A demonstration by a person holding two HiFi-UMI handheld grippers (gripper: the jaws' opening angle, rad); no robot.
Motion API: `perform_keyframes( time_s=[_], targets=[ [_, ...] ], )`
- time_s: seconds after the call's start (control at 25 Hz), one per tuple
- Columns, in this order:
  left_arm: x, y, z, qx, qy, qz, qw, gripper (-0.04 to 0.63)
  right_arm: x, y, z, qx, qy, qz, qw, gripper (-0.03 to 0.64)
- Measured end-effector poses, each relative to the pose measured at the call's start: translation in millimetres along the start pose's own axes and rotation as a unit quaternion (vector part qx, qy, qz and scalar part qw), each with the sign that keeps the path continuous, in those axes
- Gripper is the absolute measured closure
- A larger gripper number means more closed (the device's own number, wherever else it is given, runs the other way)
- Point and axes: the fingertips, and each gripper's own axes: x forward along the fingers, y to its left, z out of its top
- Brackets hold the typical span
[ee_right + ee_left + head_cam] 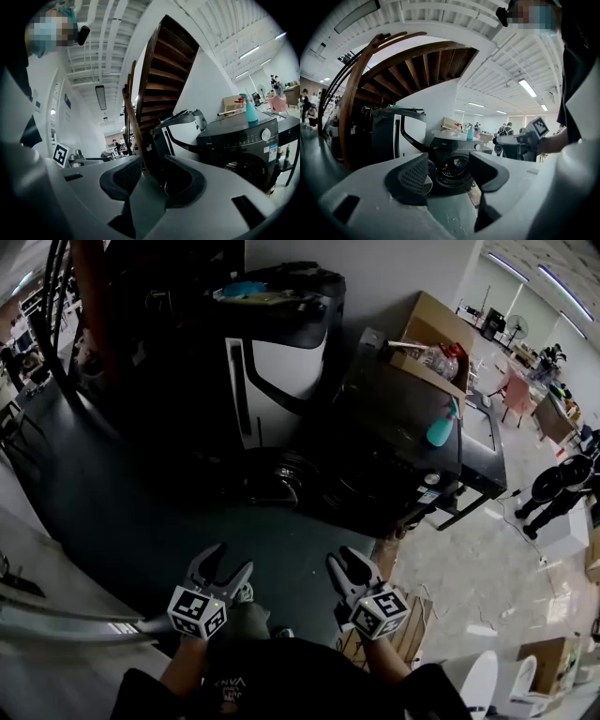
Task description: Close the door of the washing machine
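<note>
The black front-loading washing machine (398, 451) stands ahead of me on the floor. Its round door (278, 478) hangs open, swung to the left of the drum opening (454, 168). In the left gripper view the door's edge (425, 183) shows just past the left jaw. My left gripper (228, 563) is open with nothing between its jaws (450, 174). My right gripper (349, 561) is also open and holds nothing (152, 180). Both are held low in front of me, well short of the machine (243, 140).
A teal spray bottle (442, 427) stands on the machine's top, with a cardboard box (431, 334) behind it. A black-and-white appliance (281, 362) stands to the left, under a wooden staircase (356, 89). A wooden pallet (405, 634) lies near my right. A person (555, 488) stands far right.
</note>
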Motion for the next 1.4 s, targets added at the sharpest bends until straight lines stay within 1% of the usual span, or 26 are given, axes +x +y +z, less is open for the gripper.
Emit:
perform_keyframes(
  time_s=[0.08,0.16,0.28,0.4,0.6,0.76,0.92,1.08,1.28,1.4],
  targets=[
    [10.3,9.3,-5.7,-0.002,0.013,-0.01,0.9999,0.302,10.5,-5.9,-1.4,0.002,0.001,-0.005,1.0,0.453],
    [26.0,21.0,-8.2,-0.005,0.022,-0.019,0.9996,0.284,24.0,-14.8,-0.9,0.003,0.003,-0.013,1.0,0.428],
    [55.8,40.4,-7.0,-0.001,0.035,-0.039,0.9986,0.258,48.6,-31.9,-0.1,0.002,0.01,-0.032,0.999,0.423],
    [86.6,67.2,-0.3,0.006,0.047,-0.06,0.9971,0.244,82.3,-41.1,4.7,0.016,0.007,-0.041,0.999,0.419],
    [131.9,111.7,14.3,0.019,0.062,-0.091,0.9937,0.238,134.4,-57.2,19.9,0.023,-0.002,-0.068,0.997,0.419],
    [166.8,152.6,19.5,0.023,0.072,-0.107,0.9914,0.238,170.4,-72.3,19.9,0.03,-0.001,-0.097,0.995,0.419],
    [195.7,188.3,11.2,0.03,0.084,-0.121,0.9886,0.238,195.6,-86.4,18.3,0.03,0.0,-0.129,0.991,0.413],
    [221.9,217.1,0.4,0.04,0.112,-0.138,0.9833,0.238,217.7,-100.6,17.3,0.037,-0.004,-0.156,0.987,0.407],
    [258.5,239.5,-19.4,0.036,0.141,-0.14,0.9794,0.238,236.8,-121.7,11.5,0.046,0.012,-0.166,0.985,0.407],
    [280.4,251.9,-32.9,0.041,0.16,-0.137,0.9766,0.238,248.1,-135.7,8.6,0.051,0.024,-0.163,0.985,0.407]
  ],
)
